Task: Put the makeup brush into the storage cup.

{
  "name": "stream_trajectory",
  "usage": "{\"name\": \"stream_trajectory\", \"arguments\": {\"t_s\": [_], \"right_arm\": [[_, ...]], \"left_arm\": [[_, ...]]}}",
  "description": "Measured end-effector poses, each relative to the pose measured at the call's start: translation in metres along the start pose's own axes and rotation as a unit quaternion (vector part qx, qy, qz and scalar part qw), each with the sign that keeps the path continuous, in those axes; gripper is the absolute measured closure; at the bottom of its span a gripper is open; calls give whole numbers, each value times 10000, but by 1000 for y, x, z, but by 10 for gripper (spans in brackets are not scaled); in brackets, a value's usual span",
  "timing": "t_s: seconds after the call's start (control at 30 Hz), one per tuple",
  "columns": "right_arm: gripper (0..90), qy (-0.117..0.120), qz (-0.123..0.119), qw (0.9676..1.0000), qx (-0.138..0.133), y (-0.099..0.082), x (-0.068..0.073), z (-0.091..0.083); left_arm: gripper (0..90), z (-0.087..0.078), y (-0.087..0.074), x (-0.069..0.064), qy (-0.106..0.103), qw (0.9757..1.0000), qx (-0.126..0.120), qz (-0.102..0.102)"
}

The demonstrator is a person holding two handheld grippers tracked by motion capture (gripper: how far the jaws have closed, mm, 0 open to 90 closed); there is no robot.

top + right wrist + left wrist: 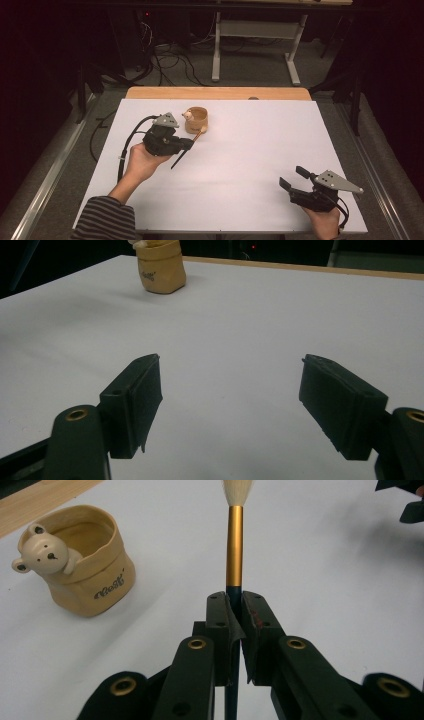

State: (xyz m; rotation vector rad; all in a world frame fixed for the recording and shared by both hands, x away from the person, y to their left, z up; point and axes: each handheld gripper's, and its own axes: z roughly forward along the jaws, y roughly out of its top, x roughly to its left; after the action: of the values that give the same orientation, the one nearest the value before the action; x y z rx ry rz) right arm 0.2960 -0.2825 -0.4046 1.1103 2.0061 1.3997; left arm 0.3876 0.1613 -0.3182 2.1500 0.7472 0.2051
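On white table, brush, bear cup, dark room

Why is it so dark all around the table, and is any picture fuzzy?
In the high view, light falls on the white table while the room behind stays nearly black. In the left gripper view, the brush and bear cup look fairly sharp, but the brush's white tip washes out against the bright table. In the right gripper view, the near jaws look soft, and the cup throws a faint shadow.
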Motion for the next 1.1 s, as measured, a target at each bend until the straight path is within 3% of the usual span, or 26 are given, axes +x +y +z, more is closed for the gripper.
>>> {"name": "stream_trajectory", "arguments": {"t_s": [0.33,1.1], "right_arm": [[267,-3,-20,10000,8,0,0,1],[267,-4,-19,10000,6,0,0,0]], "left_arm": [[830,1,6,2,-69,9994,-301,-129],[831,4,24,11,222,9973,-665,-207]]}}
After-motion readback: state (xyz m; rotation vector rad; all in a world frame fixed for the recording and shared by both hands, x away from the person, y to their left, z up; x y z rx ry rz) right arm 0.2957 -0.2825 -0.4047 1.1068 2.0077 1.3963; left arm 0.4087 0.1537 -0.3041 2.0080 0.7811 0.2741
